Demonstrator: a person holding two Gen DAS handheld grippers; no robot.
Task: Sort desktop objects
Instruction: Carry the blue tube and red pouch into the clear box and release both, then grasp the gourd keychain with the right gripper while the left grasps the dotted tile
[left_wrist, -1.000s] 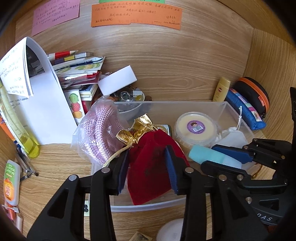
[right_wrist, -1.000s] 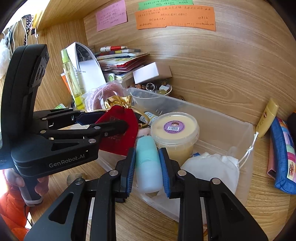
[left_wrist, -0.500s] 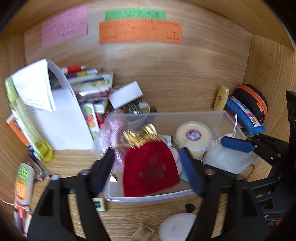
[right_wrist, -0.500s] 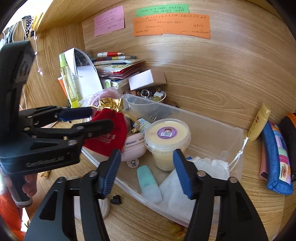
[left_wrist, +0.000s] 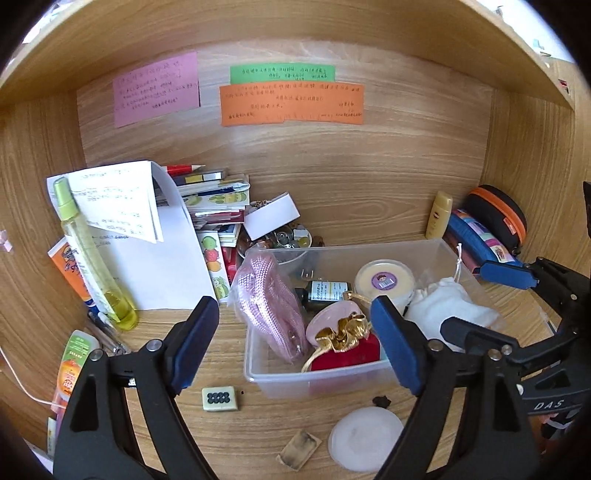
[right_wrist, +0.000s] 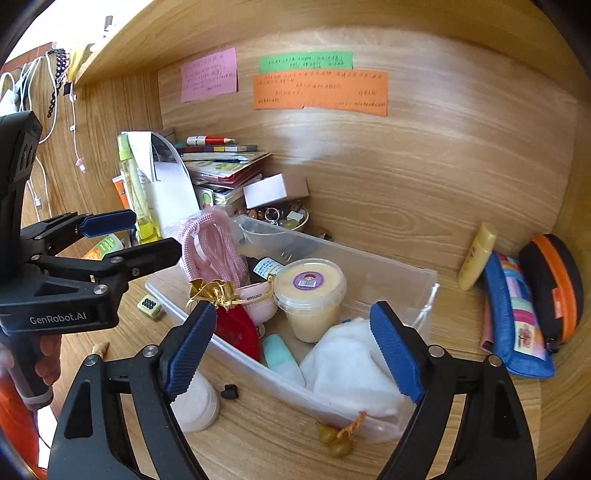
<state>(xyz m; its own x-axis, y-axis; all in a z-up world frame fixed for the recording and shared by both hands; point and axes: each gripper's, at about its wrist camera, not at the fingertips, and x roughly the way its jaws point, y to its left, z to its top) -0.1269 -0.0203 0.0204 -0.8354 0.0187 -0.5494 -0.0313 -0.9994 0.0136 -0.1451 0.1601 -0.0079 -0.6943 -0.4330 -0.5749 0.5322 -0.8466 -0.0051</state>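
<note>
My left tongs (left_wrist: 295, 354) and right tongs (right_wrist: 293, 350), jaws just spread wide and gripping nothing, hang above the clear bin (left_wrist: 332, 380), where the red pouch (left_wrist: 347, 352) and teal tube (right_wrist: 282, 356) lie released.

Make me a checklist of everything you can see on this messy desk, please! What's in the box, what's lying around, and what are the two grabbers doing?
Surface: wooden desk in a wooden alcove.
Job's things: clear bin holds red pouch, mint tube, white bag, cream tub, pink cord bag.
Clutter: mahjong tile, white lid, book stack, yellow spray bottle, blue pencil case.
Grippers: left gripper and right gripper open, jaws just opened, gripping nothing.
Cables: white cords hang on the left wall.
Surroundings: pink, green and orange notes on the back wall.
</note>
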